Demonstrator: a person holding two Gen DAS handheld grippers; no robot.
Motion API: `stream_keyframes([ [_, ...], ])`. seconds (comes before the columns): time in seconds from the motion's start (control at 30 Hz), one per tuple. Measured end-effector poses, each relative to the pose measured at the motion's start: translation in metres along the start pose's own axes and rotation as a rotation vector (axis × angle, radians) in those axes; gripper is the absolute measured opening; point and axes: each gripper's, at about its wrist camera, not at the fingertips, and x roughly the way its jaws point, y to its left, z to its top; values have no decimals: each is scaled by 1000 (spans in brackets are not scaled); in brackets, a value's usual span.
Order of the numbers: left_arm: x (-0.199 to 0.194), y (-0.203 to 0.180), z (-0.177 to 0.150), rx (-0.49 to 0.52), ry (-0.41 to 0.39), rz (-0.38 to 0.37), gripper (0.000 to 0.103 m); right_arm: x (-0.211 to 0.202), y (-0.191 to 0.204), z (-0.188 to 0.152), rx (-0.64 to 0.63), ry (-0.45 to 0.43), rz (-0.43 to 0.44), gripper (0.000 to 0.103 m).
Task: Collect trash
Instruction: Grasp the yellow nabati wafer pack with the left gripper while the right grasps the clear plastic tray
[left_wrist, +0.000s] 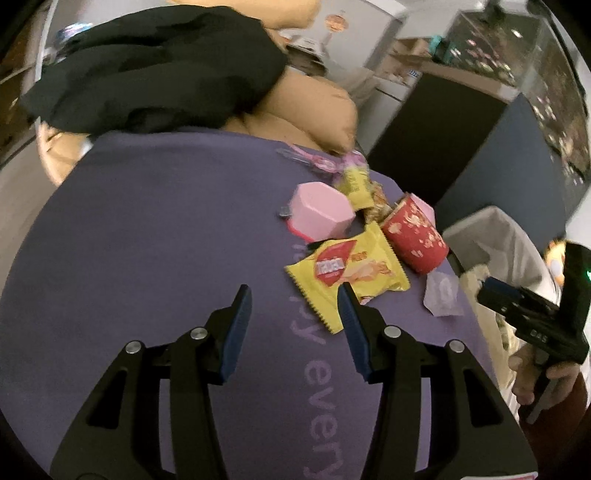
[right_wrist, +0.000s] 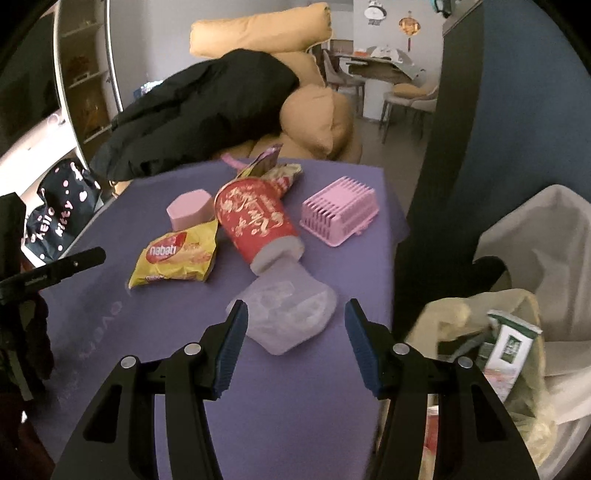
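We hold both grippers angled down over the purple mat (right_wrist: 110, 325), which we take as our landmark. Our left gripper (left_wrist: 295, 299) hangs above the mat's near half, its blue ribbed pads parted and nothing between them; the tip of one pad overlaps the corner of a yellow wafer packet (left_wrist: 347, 275), though we cannot tell if it touches. Our right gripper (right_wrist: 295, 314) is tipped over the mat's edge beside the bin, jaws spread wide and empty, with a crumpled clear plastic wrapper (right_wrist: 291, 314) lying flat on the mat beyond the tips.

At the mat's centre a red paper cup (right_wrist: 255, 221) with gold script lies on its side, a grey lining pushed out of its mouth towards the clear wrapper. Just beside it sit the glossy, crinkled wafer packet and a smooth pink hexagonal box (right_wrist: 188, 210). A pink slatted plastic basket (right_wrist: 340, 210) rests upside down near the mat's far corner. More foil wrappers (right_wrist: 273, 170) bunch behind the cup.

Off the mat's side stands a bin lined with a pale bag (right_wrist: 535, 236), already holding a green-and-white packet (right_wrist: 509, 339). A hand (left_wrist: 532, 373) grips the right tool's black handle there.
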Motion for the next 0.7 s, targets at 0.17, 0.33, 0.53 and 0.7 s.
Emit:
stream_keyframes([
  [0.17,32,-9,19,106,70,-7,46,4,4,-2,4,5,-6,52],
  [0.33,61,-14,28,101,155,-29,46,4,-2,-13,12,29,-16,52],
  [0.53,65,-24,20,88,168,-22,41,6,-14,-27,76,54,16,52],
  [0.7,53,-24,15,77,161,10,40,20,-16,-33,152,76,49,52],
])
